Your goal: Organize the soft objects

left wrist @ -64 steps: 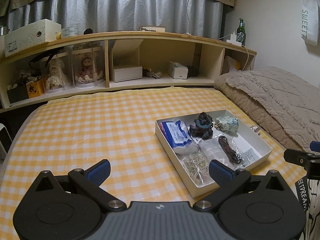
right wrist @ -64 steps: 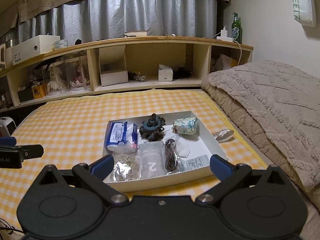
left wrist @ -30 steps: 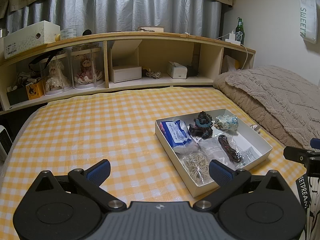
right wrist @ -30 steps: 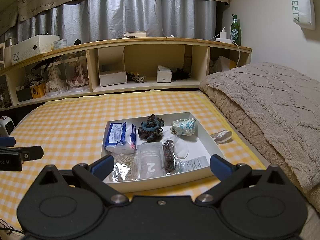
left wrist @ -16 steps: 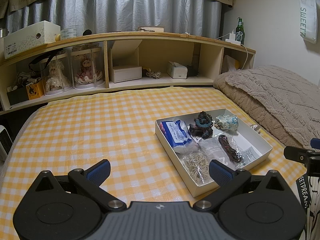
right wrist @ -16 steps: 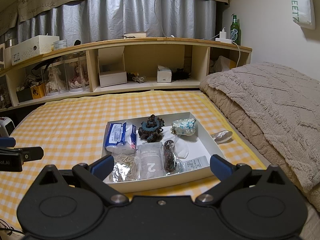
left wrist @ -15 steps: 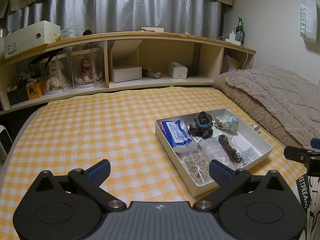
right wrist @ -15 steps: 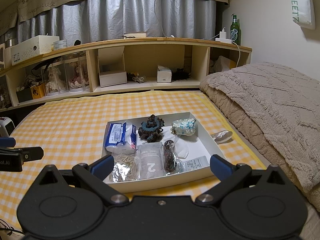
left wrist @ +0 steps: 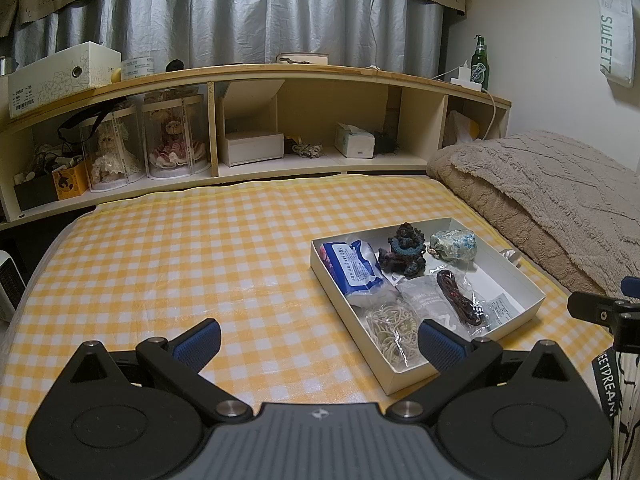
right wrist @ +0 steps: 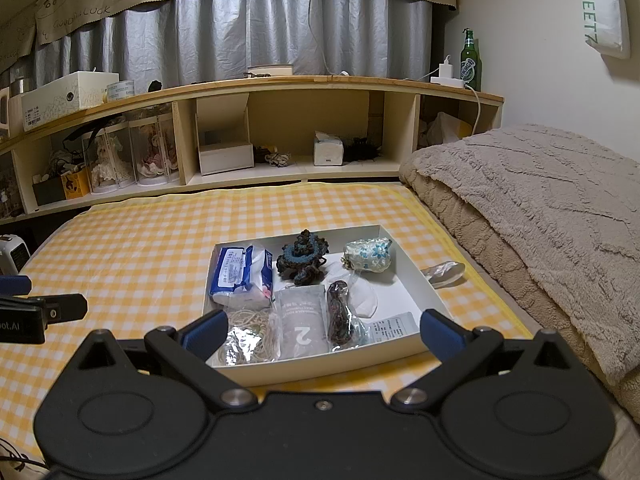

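A shallow white box (right wrist: 424, 293) (left wrist: 324, 267) lies on the yellow checked cloth. Inside it I see a blue tissue pack (right wrist: 239, 273) (left wrist: 352, 267), a dark crocheted piece with teal trim (right wrist: 303, 256) (left wrist: 404, 249), a blue floral pouch (right wrist: 369, 255) (left wrist: 455, 244), a bag of pale rubber bands (right wrist: 250, 339) (left wrist: 391, 329), a grey packet marked 2 (right wrist: 303, 326) and a bagged dark cord (right wrist: 339, 313) (left wrist: 460, 298). My right gripper (right wrist: 323, 331) hovers open at the box's near edge. To the box's left, my left gripper (left wrist: 318, 340) is open and holds nothing.
A beige fleece blanket (right wrist: 532, 216) is heaped along the right side. A crumpled clear wrapper (right wrist: 444, 272) lies just right of the box. A wooden shelf (right wrist: 280, 92) with doll cases, boxes and a green bottle (right wrist: 469, 60) runs across the back. Bare checked cloth (left wrist: 180, 256) stretches left.
Both views have shifted only slightly over the last two seconds. The box's contents and both grippers' open jaws look the same.
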Demonstrator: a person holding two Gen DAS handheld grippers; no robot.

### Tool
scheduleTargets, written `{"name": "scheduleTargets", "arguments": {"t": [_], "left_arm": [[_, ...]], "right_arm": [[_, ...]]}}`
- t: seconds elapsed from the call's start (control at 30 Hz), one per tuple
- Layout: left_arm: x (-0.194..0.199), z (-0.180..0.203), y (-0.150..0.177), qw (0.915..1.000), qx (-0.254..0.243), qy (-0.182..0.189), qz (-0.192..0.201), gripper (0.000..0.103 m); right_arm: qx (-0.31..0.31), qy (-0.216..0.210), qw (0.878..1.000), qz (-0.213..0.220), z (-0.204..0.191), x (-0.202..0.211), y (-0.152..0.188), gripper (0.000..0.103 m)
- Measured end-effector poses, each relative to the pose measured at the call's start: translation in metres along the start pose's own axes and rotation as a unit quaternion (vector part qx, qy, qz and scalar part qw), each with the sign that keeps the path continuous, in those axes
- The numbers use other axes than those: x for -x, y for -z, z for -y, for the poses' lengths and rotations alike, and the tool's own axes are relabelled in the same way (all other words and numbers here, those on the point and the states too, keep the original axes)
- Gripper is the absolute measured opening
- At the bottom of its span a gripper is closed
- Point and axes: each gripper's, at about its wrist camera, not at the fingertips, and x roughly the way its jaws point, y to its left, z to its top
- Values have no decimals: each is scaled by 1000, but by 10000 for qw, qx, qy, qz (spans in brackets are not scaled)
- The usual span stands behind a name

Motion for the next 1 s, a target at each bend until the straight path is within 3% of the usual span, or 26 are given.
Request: {"name": "scheduleTargets", "arguments": {"t": [1.0], "left_arm": [[2, -3, 1, 10000, -34, 23, 27, 103]], "right_arm": [[-2, -5, 10000, 4, 1, 0, 0, 103]]}}
